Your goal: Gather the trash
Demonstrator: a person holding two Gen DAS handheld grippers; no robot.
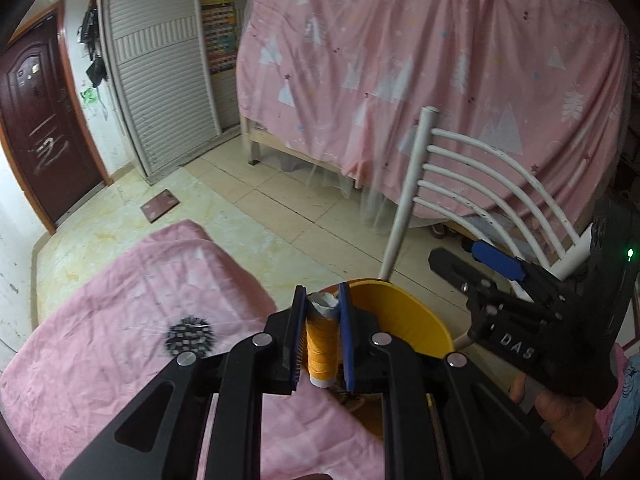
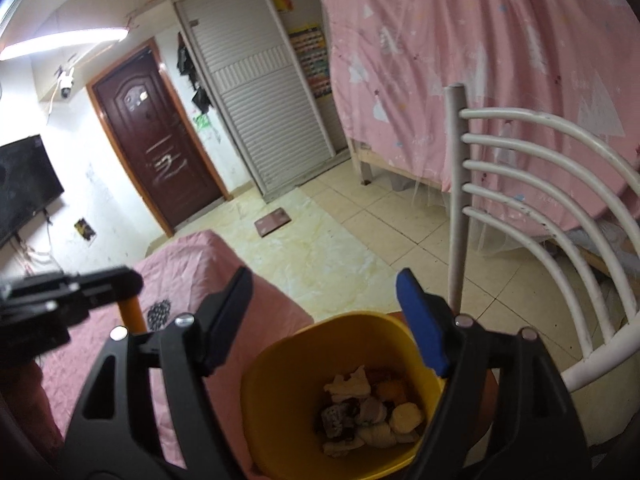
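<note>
Two grippers are at work, and only one is loaded. Your left gripper point(image 1: 322, 336) is clamped on a spool of orange thread point(image 1: 319, 346), its white core showing at both ends between the pads; seen from the left wrist, the spool sits just short of the rim of the yellow bin point(image 1: 400, 312). Your right gripper point(image 2: 324, 316) stands with its jaws apart and nothing between them, directly above the yellow bin point(image 2: 280, 380), which already holds a heap of crumpled scraps point(image 2: 368, 408).

Judgement: the right hand's delivery looks finished, and the step in hand is the left hand's drop-off. The spool appears not yet over the bin's mouth.

The next move calls for carrying the left gripper forward and to the right until the spool hangs over the opening, then parting the jaws. The right gripper is close beside that path, so clear it first. A dark spiky ball point(image 1: 190, 338) lies on the pink bedcover point(image 1: 100, 340) beside the bin; it may be the following pickup.
</note>
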